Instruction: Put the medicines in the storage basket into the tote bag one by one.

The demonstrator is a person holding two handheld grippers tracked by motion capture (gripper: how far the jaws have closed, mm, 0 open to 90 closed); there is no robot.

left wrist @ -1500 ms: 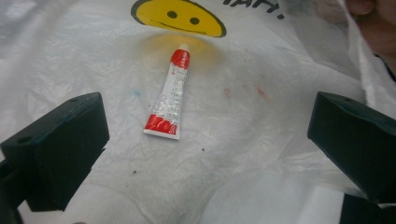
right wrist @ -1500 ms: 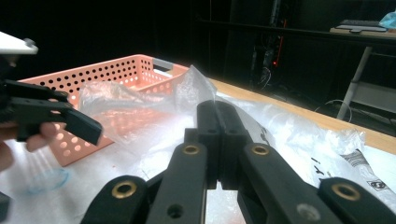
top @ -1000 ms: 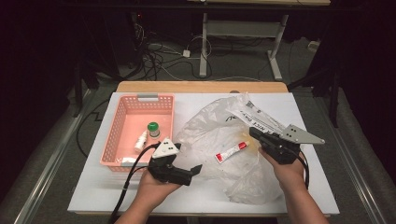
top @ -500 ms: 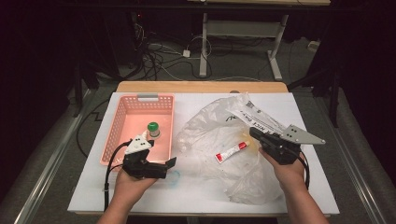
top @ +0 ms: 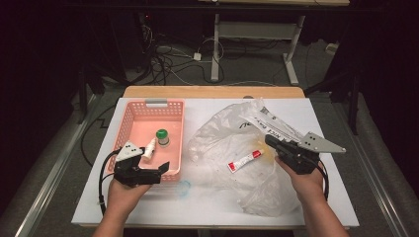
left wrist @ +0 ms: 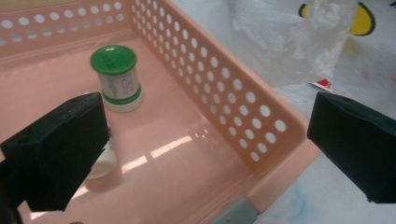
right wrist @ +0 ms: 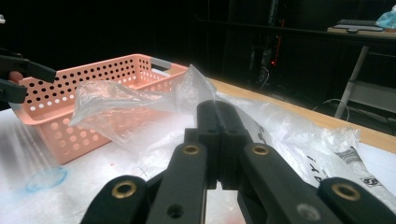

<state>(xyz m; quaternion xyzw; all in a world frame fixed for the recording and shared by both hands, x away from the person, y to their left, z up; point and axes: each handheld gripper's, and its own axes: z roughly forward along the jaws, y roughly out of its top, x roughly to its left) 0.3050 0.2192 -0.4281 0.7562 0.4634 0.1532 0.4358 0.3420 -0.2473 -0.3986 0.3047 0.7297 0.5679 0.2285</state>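
White table [top: 207,207]; tube [top: 244,161] slanting up-right.

Lit brightly from overhead across the white table [top: 212,207], with the surrounding room fallen into near black. Glare streaked on the floor of the pink basket [left wrist: 154,154] and on the folds of the clear plastic bag [right wrist: 140,107]. Soft and slightly grainy from above. Blurred at close range on the black jaws in both gripper views; backgrounds dim and murky.
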